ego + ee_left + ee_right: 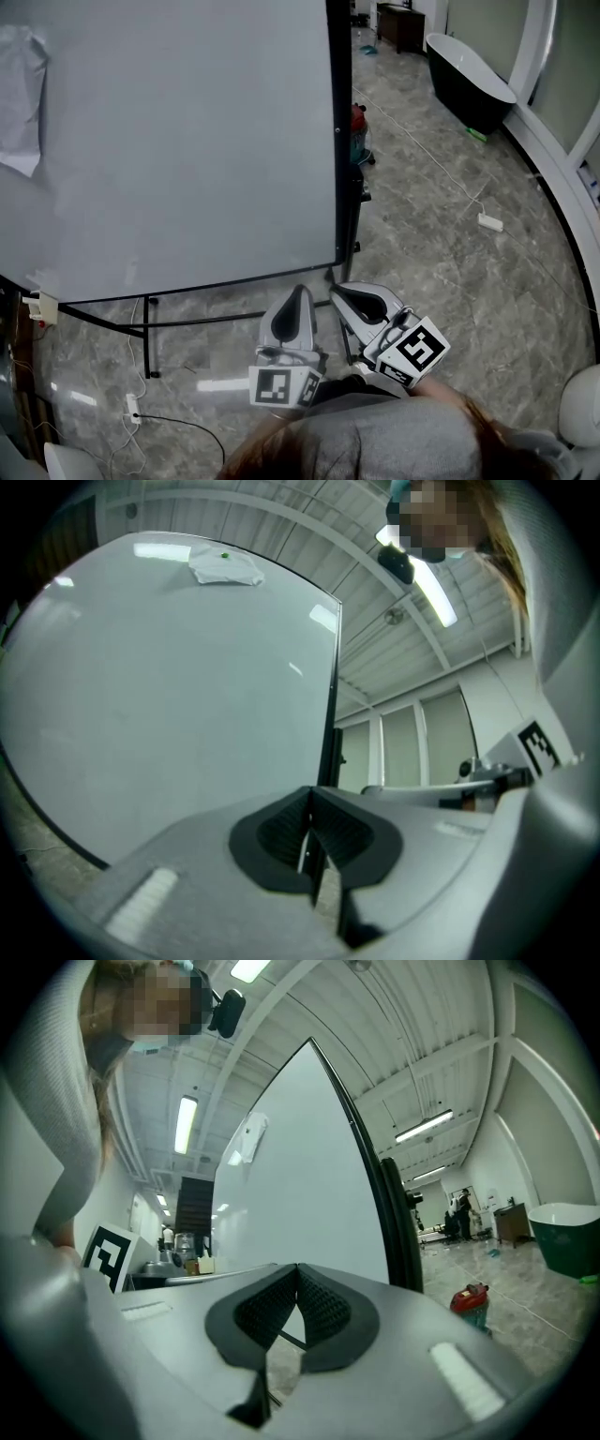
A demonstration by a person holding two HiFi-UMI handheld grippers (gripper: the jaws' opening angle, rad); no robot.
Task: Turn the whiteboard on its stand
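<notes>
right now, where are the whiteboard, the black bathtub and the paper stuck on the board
whiteboard [187, 141], head view, middle of its bare white face
black bathtub [473, 106], head view, its dark outer wall
paper [19, 103], head view, centre of the crumpled sheet

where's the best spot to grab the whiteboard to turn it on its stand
Probably the black right edge, low by the corner. The whiteboard is a thin flat panel, so come edge-on from its right, jaws straddling front and back.
</notes>
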